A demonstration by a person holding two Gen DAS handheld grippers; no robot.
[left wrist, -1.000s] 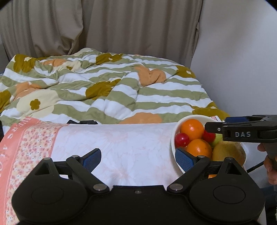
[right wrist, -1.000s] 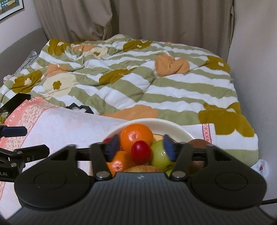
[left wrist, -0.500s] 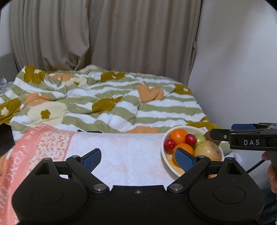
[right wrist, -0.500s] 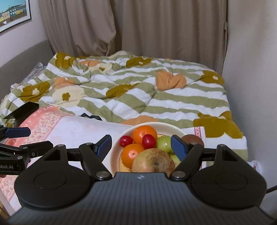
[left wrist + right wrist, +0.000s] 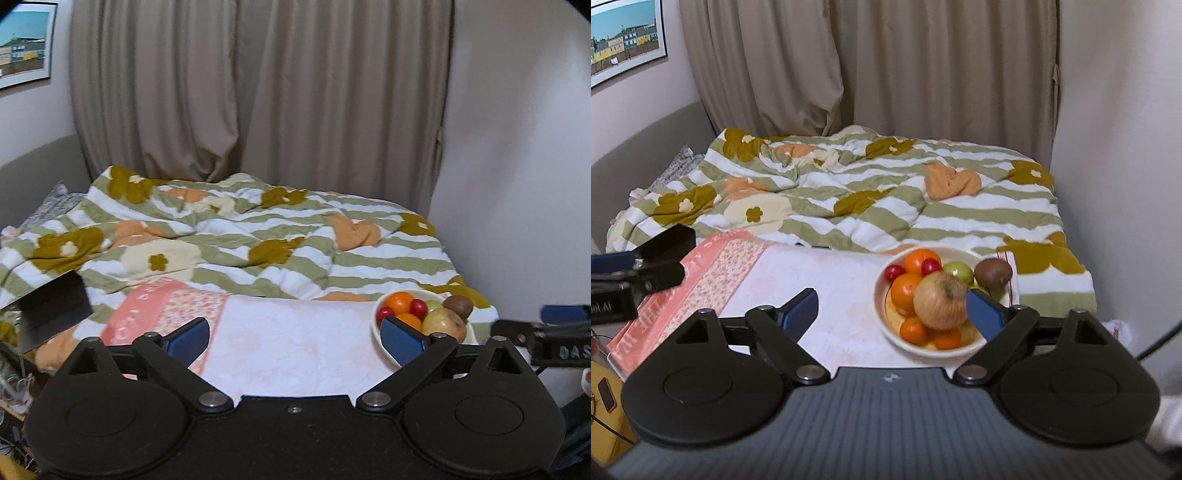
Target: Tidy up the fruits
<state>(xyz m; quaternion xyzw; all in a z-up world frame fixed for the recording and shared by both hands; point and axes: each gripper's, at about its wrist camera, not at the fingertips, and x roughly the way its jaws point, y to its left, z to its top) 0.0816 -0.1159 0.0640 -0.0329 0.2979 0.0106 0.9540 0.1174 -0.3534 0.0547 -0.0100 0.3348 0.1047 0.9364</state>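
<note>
A white bowl (image 5: 881, 306) of fruit stands on the pink and white cloth (image 5: 827, 280). It holds a large yellowish apple (image 5: 940, 304), oranges (image 5: 905, 290), small red fruits (image 5: 894, 272) and a green apple (image 5: 958, 271). A brown kiwi (image 5: 993, 273) leans at the bowl's right rim. My right gripper (image 5: 892, 312) hangs back from the bowl, its jaws opening, with nothing held between them. My left gripper (image 5: 295, 338) hovers over the cloth left of the bowl (image 5: 424, 292), its jaws opening too and holding nothing.
Behind the cloth lies a bed with a striped, flowered quilt (image 5: 258, 240), and curtains (image 5: 258, 92) hang beyond it. A wall (image 5: 1119, 147) runs close on the right. A black flat object (image 5: 55, 306) sits at the cloth's left end.
Both grippers have drawn back and risen away from the bowl, which now looks smaller and farther off. Both pairs of jaws have spread wider, the right one most. The fruit stays in the bowl.
</note>
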